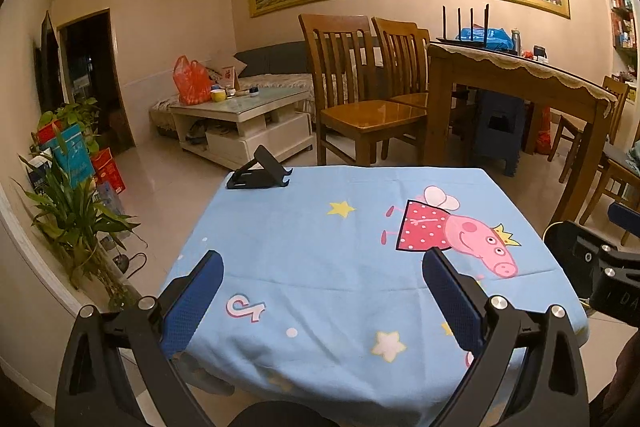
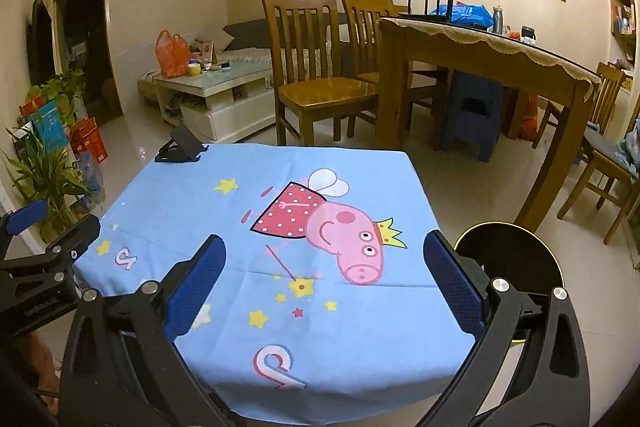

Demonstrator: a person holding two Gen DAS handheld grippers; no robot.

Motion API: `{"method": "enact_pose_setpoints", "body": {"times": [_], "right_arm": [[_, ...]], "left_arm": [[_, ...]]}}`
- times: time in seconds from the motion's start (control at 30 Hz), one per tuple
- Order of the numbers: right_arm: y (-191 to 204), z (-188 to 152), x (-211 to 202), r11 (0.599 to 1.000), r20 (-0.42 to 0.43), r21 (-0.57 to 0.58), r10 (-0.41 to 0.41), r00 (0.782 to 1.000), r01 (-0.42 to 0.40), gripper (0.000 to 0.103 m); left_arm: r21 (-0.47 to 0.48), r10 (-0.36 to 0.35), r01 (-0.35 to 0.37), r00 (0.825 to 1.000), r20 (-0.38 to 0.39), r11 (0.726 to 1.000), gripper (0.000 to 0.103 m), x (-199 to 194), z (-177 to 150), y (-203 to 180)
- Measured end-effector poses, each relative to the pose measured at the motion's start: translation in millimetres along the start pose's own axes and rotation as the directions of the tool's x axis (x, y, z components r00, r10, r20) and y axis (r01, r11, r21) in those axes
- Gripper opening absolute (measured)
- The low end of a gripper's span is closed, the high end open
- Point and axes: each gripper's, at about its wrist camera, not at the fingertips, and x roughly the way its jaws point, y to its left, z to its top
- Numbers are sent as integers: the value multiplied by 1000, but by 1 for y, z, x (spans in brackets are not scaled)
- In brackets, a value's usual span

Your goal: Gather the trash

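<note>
Both tools hang over the table's near edge, the left gripper (image 1: 322, 291) and right gripper (image 2: 324, 279) each spread wide and holding nothing. The blue cloth (image 1: 320, 239) looks bare of trash; only a phone stand (image 1: 260, 173) sits at the far-left corner. The black bin (image 2: 508, 259) waits beside the right edge. No trash is visible, so the collecting is either finished or not begun.

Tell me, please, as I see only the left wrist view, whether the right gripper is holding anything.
Observer: No. The right wrist view shows the right gripper open, with only the blue tablecloth between its fingers.
Operator: Is there anywhere near it to drop trash?
Observer: Possibly. A round black container with a gold rim stands on the floor just off the table's right edge, beside the gripper's right finger. I cannot see what is inside it.
</note>
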Motion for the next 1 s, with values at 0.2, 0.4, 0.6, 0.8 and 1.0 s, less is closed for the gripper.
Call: {"method": "enact_pose_setpoints", "body": {"times": [0.2,0.4,0.6,0.8,1.0], "right_arm": [[0,0,0,1000,-3,-10,-1,1000,1,97],[-2,-1,0,1000,-7,-2,1,1000,-1,97],[-1,-3,1,1000,-11,-9,-2,1000,2,97],[-2,-4,1,1000,-17,-4,6,1000,-6,97],[-1,-4,1,1000,-17,-4,4,1000,-4,97]], "left_arm": [[8,-6,6,1000,5,1000,96,-2,2,-2],[19,-8,8,1000,11,1000,96,-4,3,-5],[22,-8,8,1000,12,1000,96,-4,2,-7],[21,-7,7,1000,11,1000,96,-4,2,-8],[20,-8,7,1000,11,1000,96,-5,2,-8]]}}
